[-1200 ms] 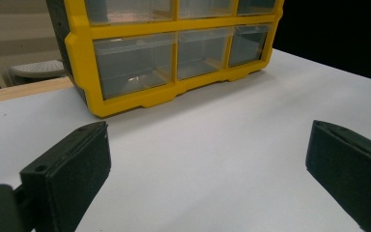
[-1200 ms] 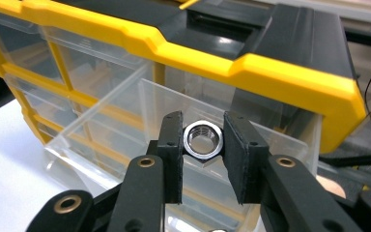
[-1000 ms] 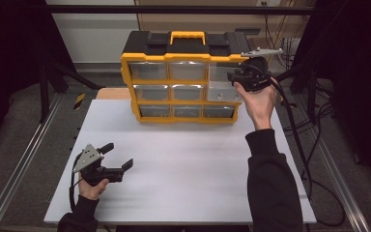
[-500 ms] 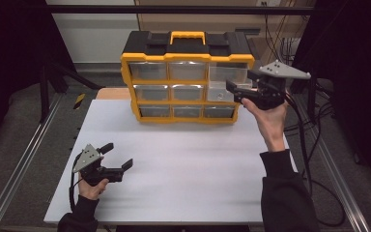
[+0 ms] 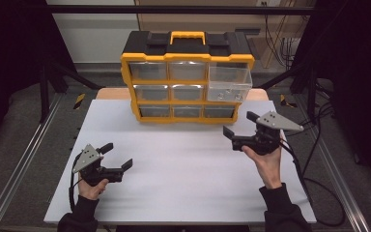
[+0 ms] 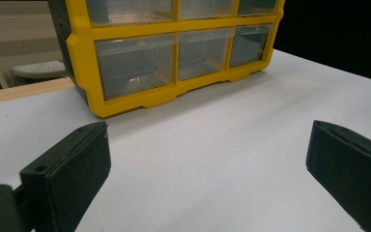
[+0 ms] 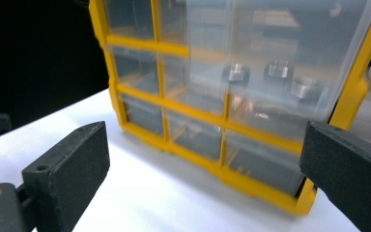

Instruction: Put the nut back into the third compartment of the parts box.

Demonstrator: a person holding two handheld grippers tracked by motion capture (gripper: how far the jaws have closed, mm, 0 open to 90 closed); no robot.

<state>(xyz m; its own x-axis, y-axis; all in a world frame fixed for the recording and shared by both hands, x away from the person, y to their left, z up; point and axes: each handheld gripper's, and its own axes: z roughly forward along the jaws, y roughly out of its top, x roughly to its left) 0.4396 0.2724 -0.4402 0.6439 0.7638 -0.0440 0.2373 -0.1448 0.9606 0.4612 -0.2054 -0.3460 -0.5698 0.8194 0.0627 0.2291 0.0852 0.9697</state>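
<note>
My right gripper [image 5: 238, 124] has let go of the pulled-out top-right drawer [image 5: 229, 83], jaws just spread empty, and dropped back toward the counter [image 5: 183, 174]; left gripper [image 5: 117, 157] waits, jaws apart.

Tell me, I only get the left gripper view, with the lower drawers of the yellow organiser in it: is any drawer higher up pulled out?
Observer: Yes. In the high view the clear plastic top-right drawer of the yellow-and-black plastic drawer organiser sticks out in front of the others.
Operator: Anything in it?
Observer: The right gripper view shows a few small metal nuts lying on its floor.
Operator: And where is the right gripper?
Observer: The right gripper is over the white table, in front of the organiser's right end. Its fingers have just been opening, with nothing between them.
</note>
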